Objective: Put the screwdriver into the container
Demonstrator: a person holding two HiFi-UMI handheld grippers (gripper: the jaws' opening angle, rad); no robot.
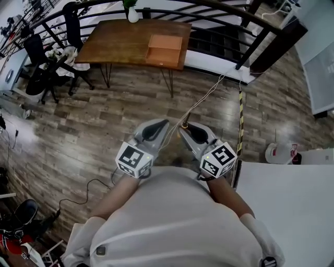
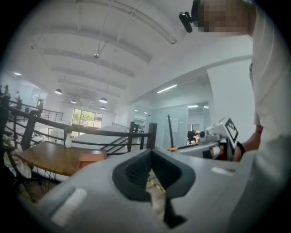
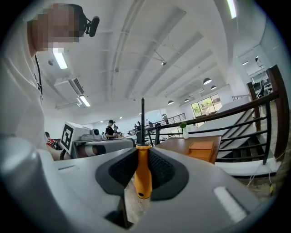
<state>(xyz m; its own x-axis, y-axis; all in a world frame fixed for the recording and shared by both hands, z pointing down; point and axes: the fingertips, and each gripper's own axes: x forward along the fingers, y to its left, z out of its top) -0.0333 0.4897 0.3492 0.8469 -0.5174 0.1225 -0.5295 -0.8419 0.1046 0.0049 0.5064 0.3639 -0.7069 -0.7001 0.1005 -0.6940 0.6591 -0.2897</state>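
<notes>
Two tongs are held side by side close in front of the person's body, at the centre of the head view, well above the wooden plank floor [image 1: 78, 125]. The left tongs [image 1: 165, 123] are pressed together at the tips; in the left gripper view the dark pads meet in a point, nothing sits between them, and only floor shows through the slot below. The right tongs [image 3: 142, 152] are clamped on the screwdriver [image 3: 142, 175]. Its orange handle stands upright between the ribbed pads, its butt end hangs below them, and its thin black shaft rises straight up past the tips toward the ceiling.

The container [image 1: 165, 49], a shallow orange box, lies on the brown desk [image 1: 120, 44] at the top of the head view, well apart from both tongs. It sits toward the desk's right end, near the front edge. A white vase [image 1: 133, 14] with a green plant stands at the desk's far edge, against the dark railing [image 1: 209, 10]. Black chairs [image 1: 36, 52] stand at the upper left, beside the desk. A thin cable [image 1: 209, 94] runs across the floor from the upper right toward the tongs. In the right gripper view the container shows to the right of the screwdriver handle, on the desk in the distance.
</notes>
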